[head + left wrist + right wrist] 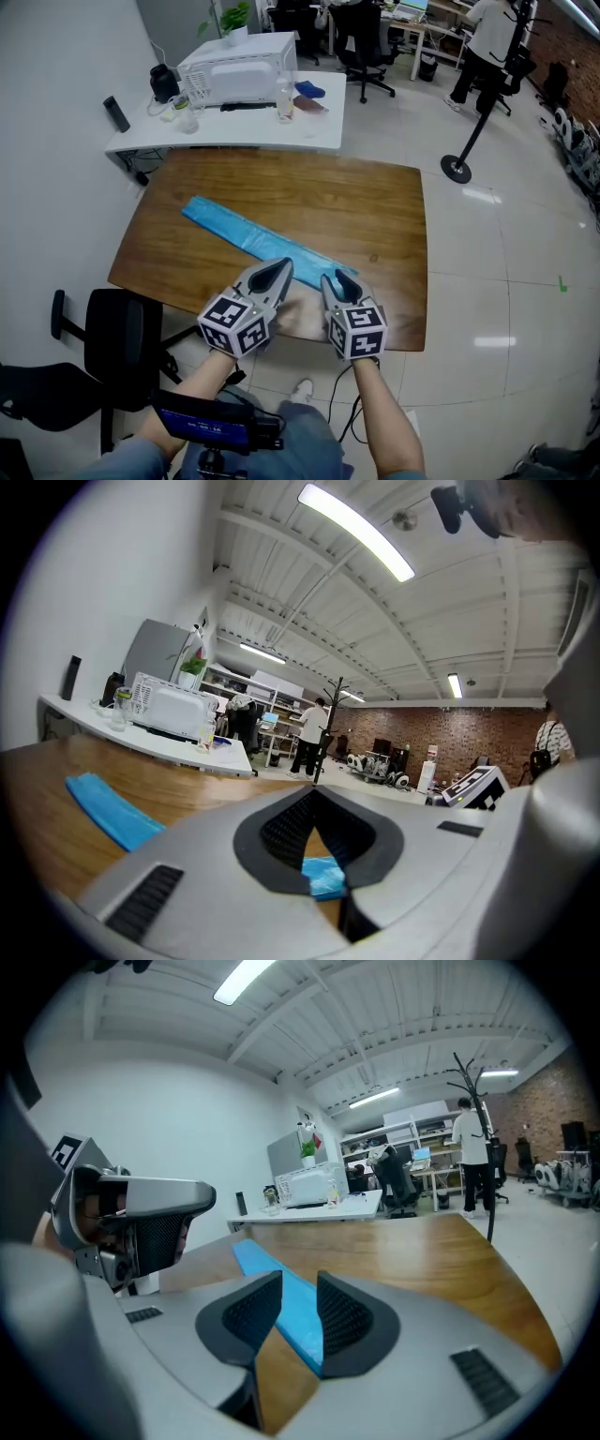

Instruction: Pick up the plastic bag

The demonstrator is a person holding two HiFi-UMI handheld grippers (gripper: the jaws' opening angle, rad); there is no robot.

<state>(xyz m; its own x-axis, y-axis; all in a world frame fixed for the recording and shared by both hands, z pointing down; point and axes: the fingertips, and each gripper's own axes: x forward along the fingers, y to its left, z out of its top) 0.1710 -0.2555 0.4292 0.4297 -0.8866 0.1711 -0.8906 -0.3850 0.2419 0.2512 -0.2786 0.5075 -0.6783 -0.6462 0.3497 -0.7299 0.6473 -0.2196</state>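
Plastic bag (253,239) spans table (375,206) diagonally, inside its edges.

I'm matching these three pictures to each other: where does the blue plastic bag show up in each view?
Head view: the blue plastic bag lies diagonally across the middle of the wooden table.
Left gripper view: lower left, flat on the table.
Right gripper view: lower centre, running away toward the desk.
Shared landmark: the white microwave on that desk.

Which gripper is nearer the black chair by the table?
Left. The left gripper sits just right of the chair; the right gripper is farther right, beyond it.
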